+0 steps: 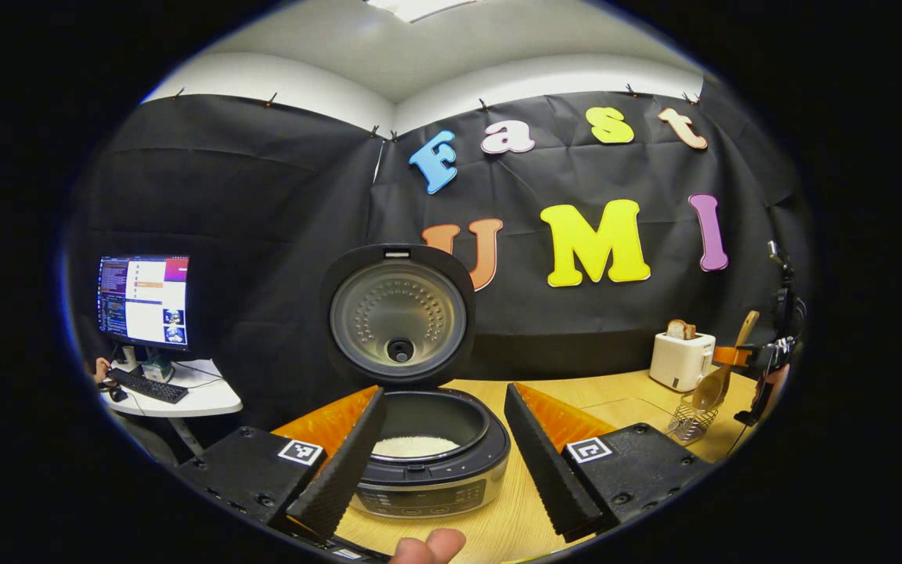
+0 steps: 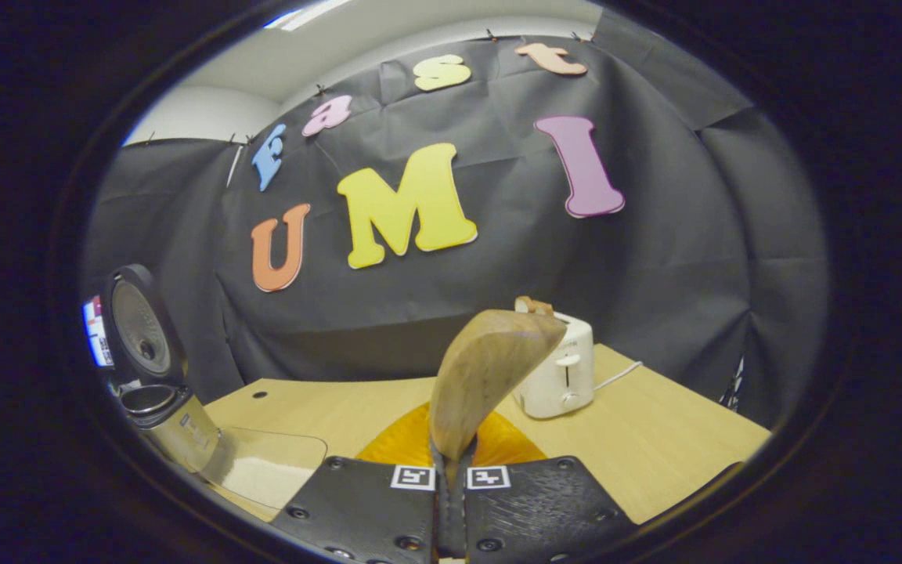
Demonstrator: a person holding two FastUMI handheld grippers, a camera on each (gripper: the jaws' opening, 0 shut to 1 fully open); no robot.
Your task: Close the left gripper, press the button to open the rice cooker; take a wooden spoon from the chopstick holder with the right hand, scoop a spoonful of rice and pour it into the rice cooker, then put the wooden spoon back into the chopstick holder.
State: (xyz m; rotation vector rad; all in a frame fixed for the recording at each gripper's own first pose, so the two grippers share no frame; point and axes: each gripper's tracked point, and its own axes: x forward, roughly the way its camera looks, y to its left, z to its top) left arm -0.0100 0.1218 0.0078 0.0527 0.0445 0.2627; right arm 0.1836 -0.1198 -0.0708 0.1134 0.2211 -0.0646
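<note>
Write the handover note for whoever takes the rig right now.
Left gripper: open, holding nothing, facing the cooker.
Right gripper: shut on the spoon; spoon bowl up.
Cooker: lid up, white rice in the pot.
Holder: wire, on the table near the toaster.
Done: cooker opened, spoon picked up.
Left: can't tell whether the scoop was poured; confirm, then put the spoon back in the holder.

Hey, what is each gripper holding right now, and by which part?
The right gripper is shut on the wooden spoon, clamping its handle just below the bowl. The left gripper is open and holds nothing.
</note>
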